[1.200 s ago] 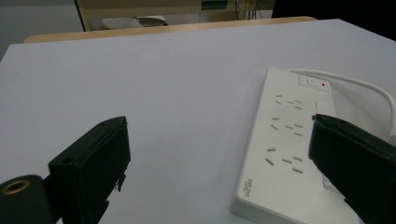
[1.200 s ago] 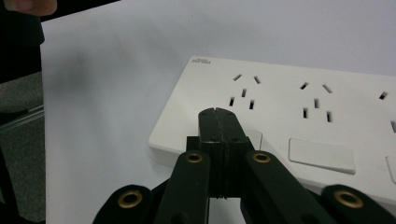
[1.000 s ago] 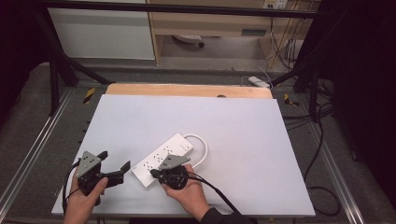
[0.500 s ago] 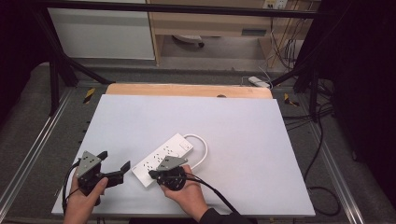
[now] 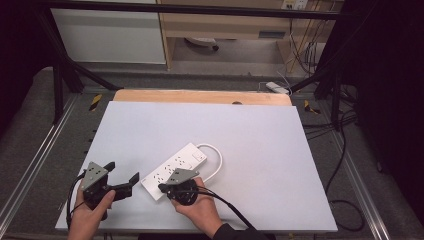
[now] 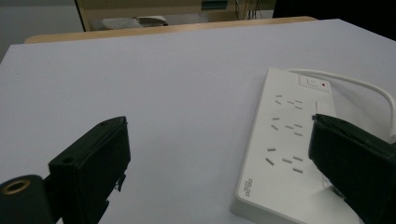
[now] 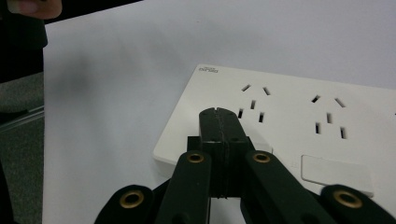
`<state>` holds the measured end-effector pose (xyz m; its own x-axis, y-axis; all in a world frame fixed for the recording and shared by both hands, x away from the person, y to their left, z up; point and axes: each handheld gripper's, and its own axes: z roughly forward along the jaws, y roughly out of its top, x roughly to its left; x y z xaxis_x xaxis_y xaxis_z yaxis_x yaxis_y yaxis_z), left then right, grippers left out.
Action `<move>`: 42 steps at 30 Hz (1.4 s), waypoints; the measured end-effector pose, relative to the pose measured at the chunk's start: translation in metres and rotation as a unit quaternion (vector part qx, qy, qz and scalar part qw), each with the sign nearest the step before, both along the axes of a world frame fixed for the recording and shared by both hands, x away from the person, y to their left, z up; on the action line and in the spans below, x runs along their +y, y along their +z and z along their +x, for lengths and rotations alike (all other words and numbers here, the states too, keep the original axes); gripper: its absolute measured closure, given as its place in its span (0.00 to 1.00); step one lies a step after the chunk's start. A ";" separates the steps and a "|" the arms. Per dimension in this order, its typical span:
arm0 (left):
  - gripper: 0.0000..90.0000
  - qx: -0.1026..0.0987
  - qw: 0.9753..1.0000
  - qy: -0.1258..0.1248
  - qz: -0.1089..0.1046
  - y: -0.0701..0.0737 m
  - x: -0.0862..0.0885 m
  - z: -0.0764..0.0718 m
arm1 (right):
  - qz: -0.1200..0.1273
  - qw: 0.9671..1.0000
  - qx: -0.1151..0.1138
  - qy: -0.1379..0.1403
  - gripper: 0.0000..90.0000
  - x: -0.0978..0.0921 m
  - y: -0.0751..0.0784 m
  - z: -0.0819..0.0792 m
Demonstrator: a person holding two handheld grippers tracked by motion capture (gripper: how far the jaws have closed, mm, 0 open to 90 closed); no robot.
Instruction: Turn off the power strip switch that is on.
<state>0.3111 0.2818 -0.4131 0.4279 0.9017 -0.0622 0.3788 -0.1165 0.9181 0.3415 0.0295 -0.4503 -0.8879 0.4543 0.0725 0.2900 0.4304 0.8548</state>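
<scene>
High view: white plastic power strip [image 5: 175,170] lies diagonal, near end under your right gripper [image 5: 170,188], clenched empty; left gripper [image 5: 122,175] released, just beside.

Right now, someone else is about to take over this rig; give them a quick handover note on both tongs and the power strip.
Left tongs: open, holding nothing, hovering beside the near end of the power strip.
Right tongs: jaws pressed together, empty, tips over the strip's near end by the last socket.
Power strip: lies flat and diagonal on the white table, its white cord looping round the far end by the switch. Nothing is plugged in.
Done: nothing visible beyond the approach.
Left: probably grip or shift the strip; no grasp made yet.
</scene>
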 end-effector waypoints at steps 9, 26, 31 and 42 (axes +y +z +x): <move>0.06 -0.002 1.000 0.002 -0.001 0.000 0.000 0.000 | 0.021 1.000 -0.001 -0.008 1.00 -0.010 0.011 0.001; 0.06 0.000 1.000 0.003 0.004 0.000 0.000 0.000 | 0.064 0.996 -0.020 -0.051 1.00 -0.048 0.038 0.013; 0.06 0.000 1.000 0.003 0.002 -0.001 -0.001 0.000 | 0.074 0.995 -0.026 -0.067 1.00 -0.061 0.043 0.016; 0.06 0.001 1.000 0.002 0.004 -0.001 -0.001 0.000 | 0.085 0.992 -0.031 -0.093 0.88 -0.081 0.050 0.024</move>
<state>0.3109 0.2808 -0.4142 0.4251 0.9034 -0.0554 0.3809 -0.1230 0.9164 0.3652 -0.0514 -0.4002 -0.7950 0.5966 0.1093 0.2954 0.2234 0.9289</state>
